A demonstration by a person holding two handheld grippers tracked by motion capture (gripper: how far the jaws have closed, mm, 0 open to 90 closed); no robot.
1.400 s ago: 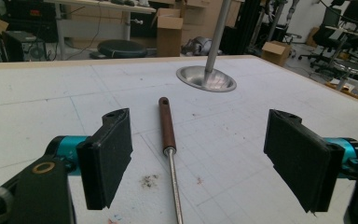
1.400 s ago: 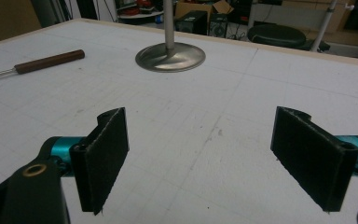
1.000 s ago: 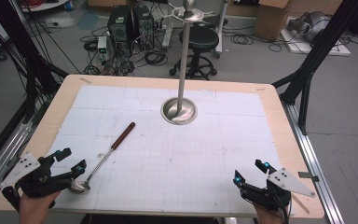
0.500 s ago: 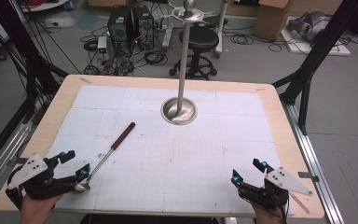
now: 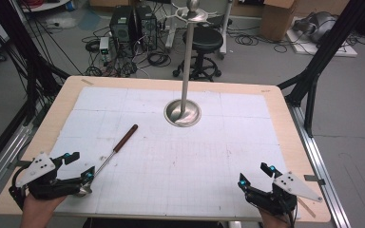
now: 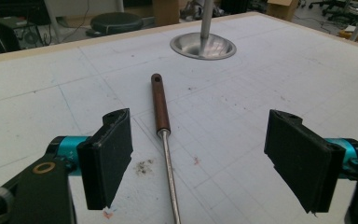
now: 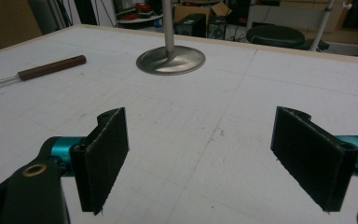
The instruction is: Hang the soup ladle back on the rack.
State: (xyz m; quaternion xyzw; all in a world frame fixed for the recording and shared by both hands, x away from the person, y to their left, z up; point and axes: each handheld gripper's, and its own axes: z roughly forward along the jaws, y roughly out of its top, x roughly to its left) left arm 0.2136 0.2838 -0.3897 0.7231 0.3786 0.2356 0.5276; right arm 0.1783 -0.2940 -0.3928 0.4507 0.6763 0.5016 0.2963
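Left gripper view: left gripper (image 6: pixel 198 163) has its jaws wide apart, nothing held. The ladle (image 6: pixel 164 135) lies flat between them, metal shaft running up the middle of the gap, wooden handle pointing ahead toward the stand (image 6: pixel 203 45). Neither pad touches the shaft; it sits a bit nearer the left-hand pad. Looks like a straddle for a pinch on the thin shaft rather than the thicker handle, so the jaws have a long way to close.

High view: left gripper (image 5: pixel 80 167) sits at the ladle's bowl end, bowl tucked under or just beside its tips, can't tell if touching. Ladle (image 5: pixel 115 148) runs diagonally ahead of it. Stand (image 5: pixel 183 113) is well ahead, its hooks high up, probably where the ladle gets hung by the hole in the handle end.

Right gripper (image 5: pixel 255 175) is parked near the table (image 5: pixel 285 121) edge, jaws equally wide, empty, well clear of the ladle. In the right gripper view the handle (image 7: pixel 51 66) lies far off to its left, so it's idle for now.
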